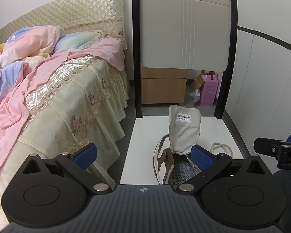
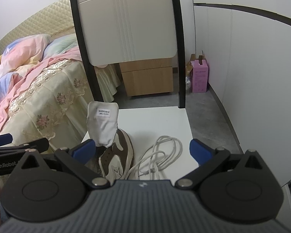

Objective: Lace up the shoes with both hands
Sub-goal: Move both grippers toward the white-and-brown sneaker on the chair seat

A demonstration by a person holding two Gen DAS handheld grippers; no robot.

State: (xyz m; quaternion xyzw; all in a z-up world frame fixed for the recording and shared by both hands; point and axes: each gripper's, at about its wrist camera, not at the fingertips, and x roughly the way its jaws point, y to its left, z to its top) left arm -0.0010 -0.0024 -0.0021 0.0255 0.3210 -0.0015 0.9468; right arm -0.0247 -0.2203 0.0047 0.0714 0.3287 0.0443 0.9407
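Start of lacing: a brown-and-white shoe [image 2: 117, 155] rests on the white chair seat [image 2: 164, 120], its grey tongue [image 2: 103, 124] pulled upright with the size label facing the cameras, and no lace appears in what shows of its eyelet rows. The loose white lace [image 2: 159, 155] lies coiled on the seat just beside the shoe, on its right in the right wrist view, with a metal-tipped end [image 2: 145, 173] pointing toward the camera. The left gripper [image 1: 143, 156] and the right gripper [image 2: 142, 151] both hover above the seat with jaws spread wide and nothing between the pads. The step in hand is judged to be picking up the lace; it goes best if the right gripper pinches close behind the tipped end, so that a short stiff length is left to aim at an eyelet, while the left gripper steadies the shoe by its collar or tongue. The coil may drag or snag if lifted from its middle. The right wrist view alone shows the whole coil, its tip and the shoe's outer side; the left wrist view shows only one loop of lace [image 1: 222, 147], but looks down into the shoe's opening to the patterned insole [image 1: 181, 171], and takes in the floral bed cover [image 1: 71, 104] beside the chair
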